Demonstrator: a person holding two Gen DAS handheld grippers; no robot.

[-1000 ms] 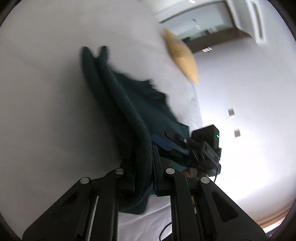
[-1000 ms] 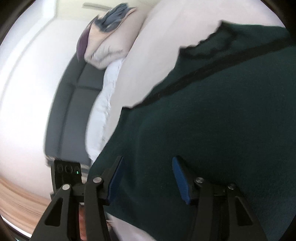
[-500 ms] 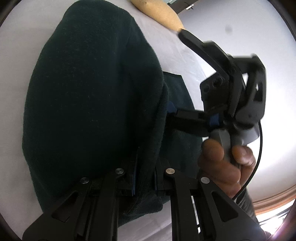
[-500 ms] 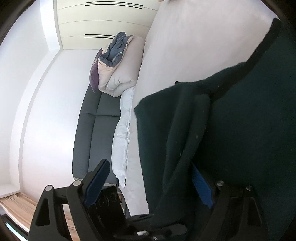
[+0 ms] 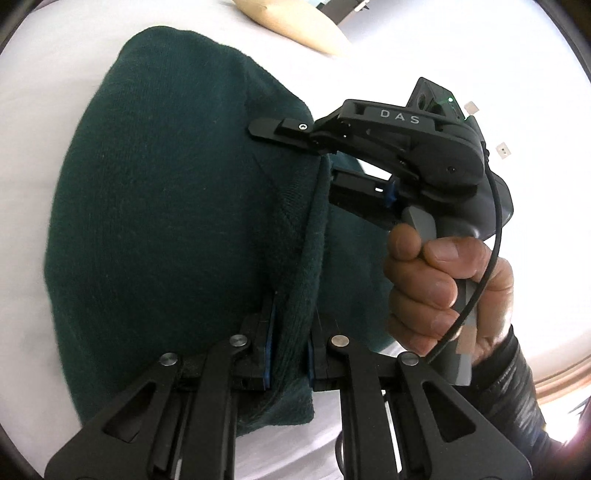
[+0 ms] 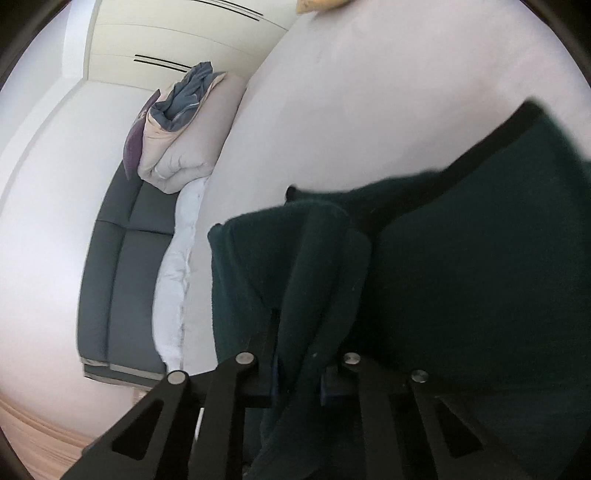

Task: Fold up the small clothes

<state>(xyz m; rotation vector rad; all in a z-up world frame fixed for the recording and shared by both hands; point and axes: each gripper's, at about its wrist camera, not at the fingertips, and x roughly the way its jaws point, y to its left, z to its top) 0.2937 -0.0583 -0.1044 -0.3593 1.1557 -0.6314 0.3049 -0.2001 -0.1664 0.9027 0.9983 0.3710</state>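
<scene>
A dark green knit garment (image 5: 166,221) lies doubled over on the white bed (image 5: 37,110). My left gripper (image 5: 290,354) is shut on a thick folded edge of it, low in the left wrist view. Just beyond, my right gripper (image 5: 299,158) bites into the same fold from the right, held by a person's hand (image 5: 436,284). In the right wrist view the garment (image 6: 480,258) fills the right half. There the right gripper (image 6: 299,380) has its jaws closing on a bunched ridge of cloth, and the blue pads press on it.
A yellow pillow (image 5: 295,22) lies at the far end of the bed. Past the bed's edge (image 6: 351,110) stand a grey sofa (image 6: 122,258) and a heap of bedding (image 6: 184,129). Wooden floor shows at the lower left.
My left gripper has carried its edge over, doubling the garment, and come close to the right gripper. The right gripper's jaws spread wide, then closed on the fold.
</scene>
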